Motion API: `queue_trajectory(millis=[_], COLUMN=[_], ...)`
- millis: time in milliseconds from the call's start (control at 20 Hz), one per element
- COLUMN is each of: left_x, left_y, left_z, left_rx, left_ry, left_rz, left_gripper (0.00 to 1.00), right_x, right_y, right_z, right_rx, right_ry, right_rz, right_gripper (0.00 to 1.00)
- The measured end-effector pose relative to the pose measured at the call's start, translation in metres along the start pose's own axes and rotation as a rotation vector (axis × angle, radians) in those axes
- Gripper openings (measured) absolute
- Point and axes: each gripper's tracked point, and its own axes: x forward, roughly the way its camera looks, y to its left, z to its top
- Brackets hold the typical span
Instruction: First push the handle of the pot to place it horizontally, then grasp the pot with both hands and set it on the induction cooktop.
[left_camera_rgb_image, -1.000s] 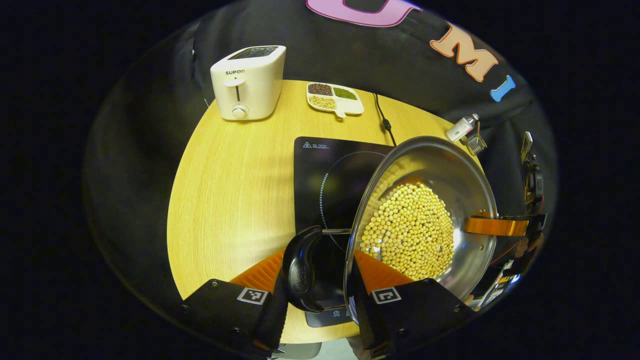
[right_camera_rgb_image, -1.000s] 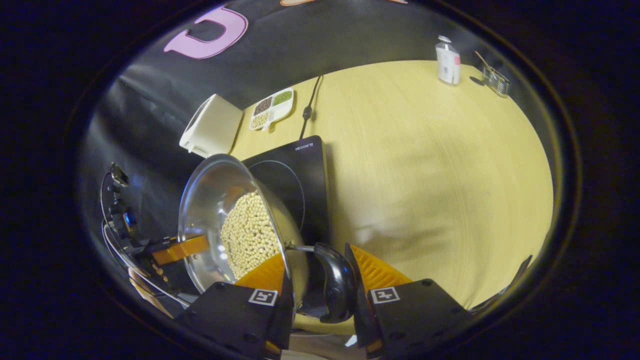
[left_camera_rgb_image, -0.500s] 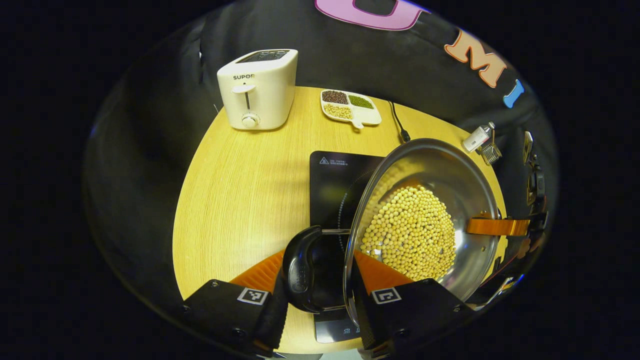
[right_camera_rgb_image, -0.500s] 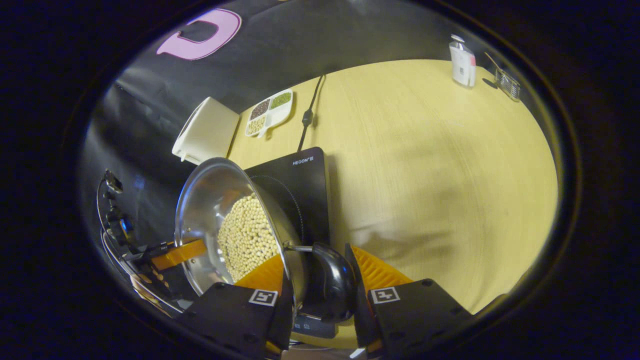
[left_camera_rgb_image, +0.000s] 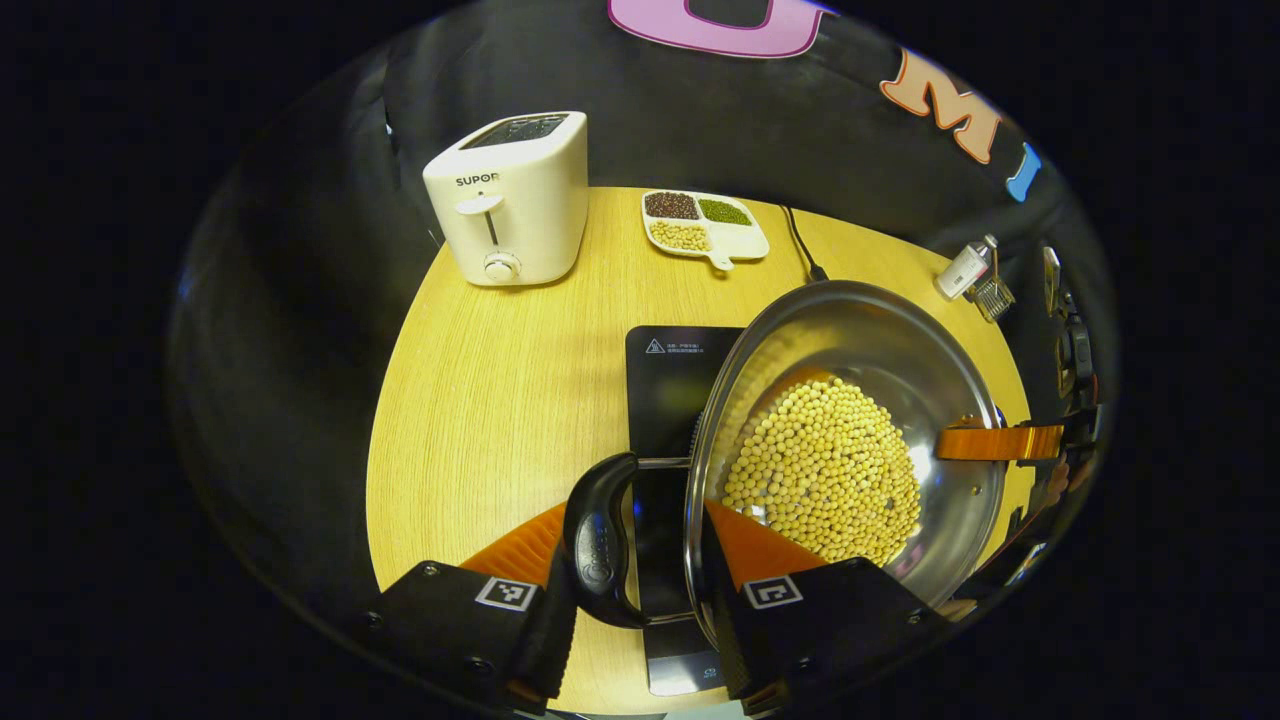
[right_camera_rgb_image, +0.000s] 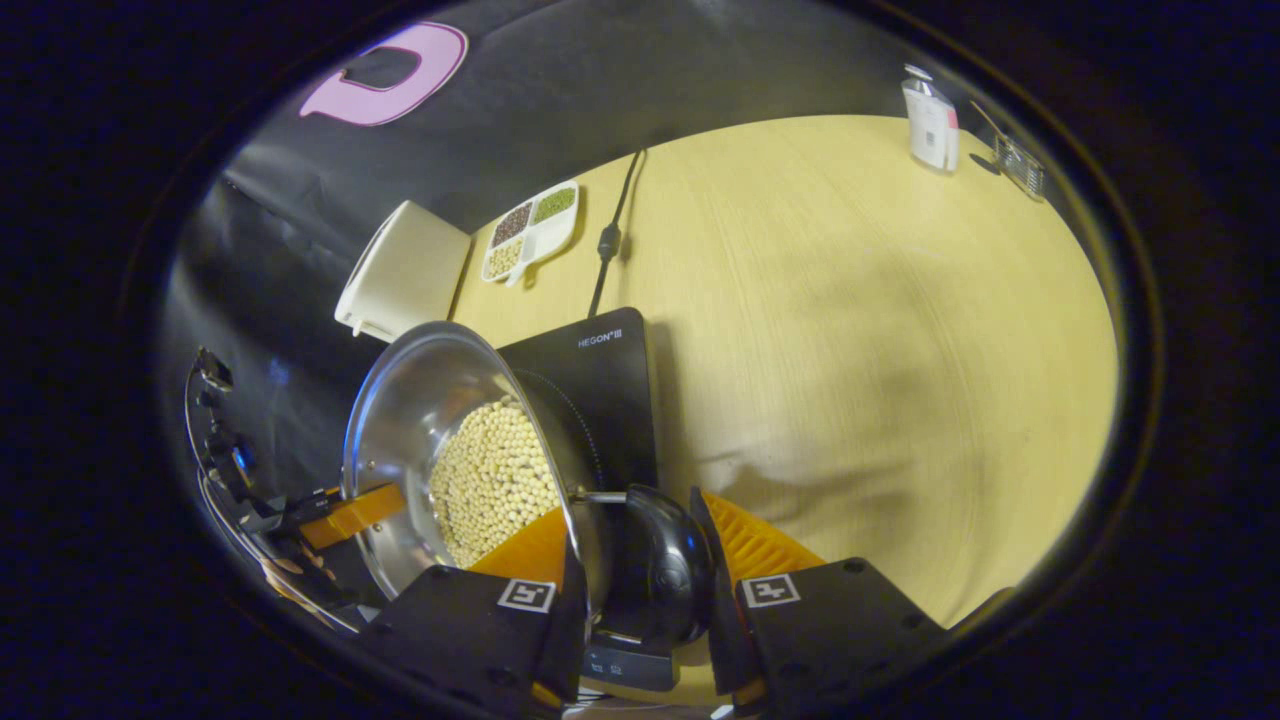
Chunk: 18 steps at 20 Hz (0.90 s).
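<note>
The pot (left_camera_rgb_image: 850, 440) of beans is being held up over the cooktop (left_camera_rgb_image: 670, 400) near the tabletop's front edge; each handle (left_camera_rgb_image: 600, 555) is being squeezed between a gripper's fingers, left gripper (left_camera_rgb_image: 635, 570) and right gripper (right_camera_rgb_image: 640, 580) on opposite sides; the cooktop is lying just below.

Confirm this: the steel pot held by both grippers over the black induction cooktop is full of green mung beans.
Wrong on the contents. The left gripper view shows the shiny steel pot holding pale yellow soybeans, not green mung beans. The rest stands: the left gripper and right gripper hold it over the black induction cooktop.
</note>
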Motion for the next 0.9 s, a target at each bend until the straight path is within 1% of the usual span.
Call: queue_trajectory(millis=[150,350,400,450,650,700,750,800,850,900], left_x=[0.0014,0.0036,0.0042,0.0044,0.0045,0.0045,0.0045,0.0048,0.0050,0.0051], left_y=[0.0007,0.0012,0.0010,0.0019,0.0017,0.0019,0.0016,0.0018,0.0021,0.0019], left_z=[-0.0010,-0.0052,-0.0047,-0.0051,-0.0043,-0.0036,-0.0037,-0.0035,-0.0034,-0.0036], left_rx=[-0.010,-0.051,-0.048,-0.043,-0.032,-0.033,-0.034,-0.033,-0.031,-0.027], left_ry=[-0.001,0.000,-0.010,-0.006,-0.010,-0.013,-0.014,-0.015,-0.015,-0.014], left_rz=[-0.002,-0.015,-0.016,-0.015,-0.020,-0.023,-0.025,-0.025,-0.025,-0.025], left_gripper=[0.61,0.63,0.63,0.64,0.63,0.64,0.64,0.64,0.65,0.64], right_x=[0.0002,0.0013,0.0016,0.0018,0.0011,0.0008,0.0012,0.0004,0.0006,0.0001], right_y=[0.0010,0.0040,0.0038,0.0041,0.0033,0.0031,0.0028,0.0020,0.0016,0.0014], right_z=[0.0002,0.0006,0.0009,0.0004,0.0002,-0.0008,-0.0011,-0.0005,-0.0015,-0.0019], right_rx=[0.002,0.000,0.002,0.002,-0.002,-0.003,-0.004,-0.002,-0.001,0.001], right_ry=[0.005,0.002,0.005,0.004,0.000,-0.001,-0.004,-0.003,-0.002,0.000], right_rz=[0.006,0.019,0.020,0.018,0.015,0.015,0.015,0.013,0.011,0.009], right_gripper=[0.46,0.46,0.53,0.53,0.53,0.47,0.53,0.55,0.55,0.51])
